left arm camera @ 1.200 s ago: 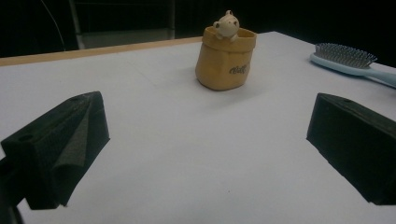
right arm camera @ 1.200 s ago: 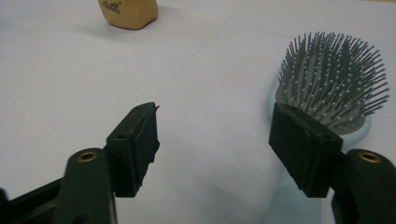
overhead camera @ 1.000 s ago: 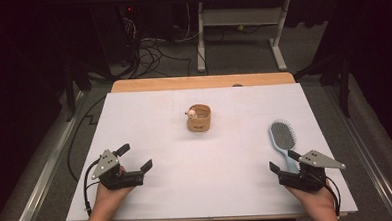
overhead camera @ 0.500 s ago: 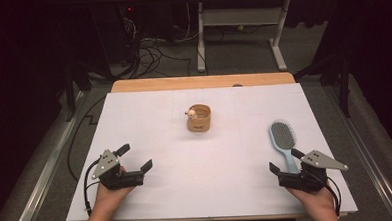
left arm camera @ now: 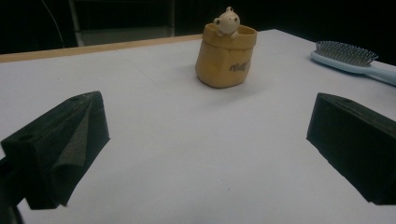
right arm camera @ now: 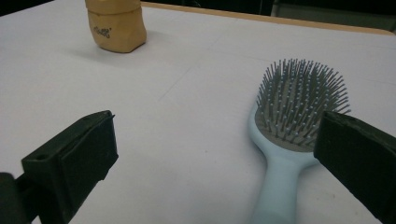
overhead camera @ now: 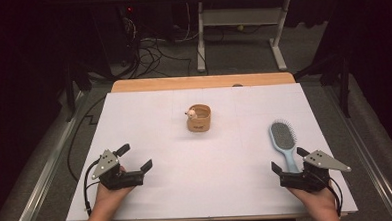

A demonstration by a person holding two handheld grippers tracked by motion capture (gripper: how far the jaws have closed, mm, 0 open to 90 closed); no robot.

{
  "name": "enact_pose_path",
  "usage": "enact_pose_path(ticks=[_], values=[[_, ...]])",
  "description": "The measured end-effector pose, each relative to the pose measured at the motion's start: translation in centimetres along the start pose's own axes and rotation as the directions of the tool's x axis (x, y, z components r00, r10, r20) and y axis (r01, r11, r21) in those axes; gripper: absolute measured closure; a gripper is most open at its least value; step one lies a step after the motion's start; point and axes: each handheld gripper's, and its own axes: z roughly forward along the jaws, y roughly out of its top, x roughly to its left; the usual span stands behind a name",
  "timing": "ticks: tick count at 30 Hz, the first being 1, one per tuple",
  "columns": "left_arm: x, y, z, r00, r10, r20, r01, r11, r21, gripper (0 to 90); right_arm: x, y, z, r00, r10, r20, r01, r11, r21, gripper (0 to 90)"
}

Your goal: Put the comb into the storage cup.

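Brush [overhead camera: 284,139] lies flat on the table [overhead camera: 149,122], handle between the jaws of the right gripper [overhead camera: 288,161] | jaws wide, just been opening, holding nothing | left gripper [overhead camera: 134,156] wide open, empty | tip: close gently on the handle, keep it level, then lift.

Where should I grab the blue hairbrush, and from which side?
Grip the hairbrush by its slim handle, coming from the near edge with the open right gripper. It lies flat, bristles up, handle pointing at that gripper; the handle is probably narrow enough to pinch across.
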Motion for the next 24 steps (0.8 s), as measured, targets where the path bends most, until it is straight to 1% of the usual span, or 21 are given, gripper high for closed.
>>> enact_pose_path(ticks=[3, 6, 10, 12, 13, 14, 17, 24], values=[[-0.1, 0.0, 0.0, 1.0000, 0.007, 0.005, -0.007, 0.9999, -0.008, 0.2, -0.1, 0.1, 0.1, 0.9998, -0.001, 0.020, 0.001, 1.000, 0.010, 0.3], [0.0, 0.0, 0.0, 1.0000, 0.007, 0.005, -0.007, 0.9998, -0.018, 0.2, -0.3, 0.3, 0.4, 0.9989, 0.000, 0.047, -0.002, 0.999, 0.047, 0.3], [0.1, 0.0, 0.0, 0.9999, 0.005, 0.009, -0.005, 0.9999, -0.010, 0.2, -0.6, 0.7, 0.7, 0.9969, -0.002, 0.079, -0.006, 0.995, 0.097, 0.3], [0.1, 0.0, 0.0, 0.9999, 0.011, 0.013, -0.011, 0.9999, -0.001, 0.2, -0.7, 0.8, 0.9, 0.9963, -0.005, 0.086, -0.007, 0.992, 0.129, 0.3], [0.0, -0.1, 0.1, 0.9998, 0.010, 0.015, -0.010, 0.9999, 0.001, 0.2, -0.8, 0.9, 1.2, 0.9958, -0.007, 0.091, -0.008, 0.987, 0.162, 0.3], [0.0, -0.1, 0.1, 0.9998, 0.010, 0.017, -0.011, 0.9999, 0.004, 0.2, -0.8, 0.9, 1.2, 0.9958, -0.007, 0.091, -0.008, 0.987, 0.162, 0.3], [-0.1, -0.1, 0.1, 0.9997, 0.020, 0.017, -0.020, 0.9998, 0.005, 0.1, -1.1, 1.0, 1.4, 0.9947, -0.016, 0.102, -0.005, 0.979, 0.204, 0.3], [-0.1, -0.1, 0.1, 0.9997, 0.008, 0.022, -0.008, 1.0000, 0.004, 0.1, -1.5, 1.2, 1.4, 0.9943, -0.020, 0.105, -0.009, 0.962, 0.273, 0.3]])
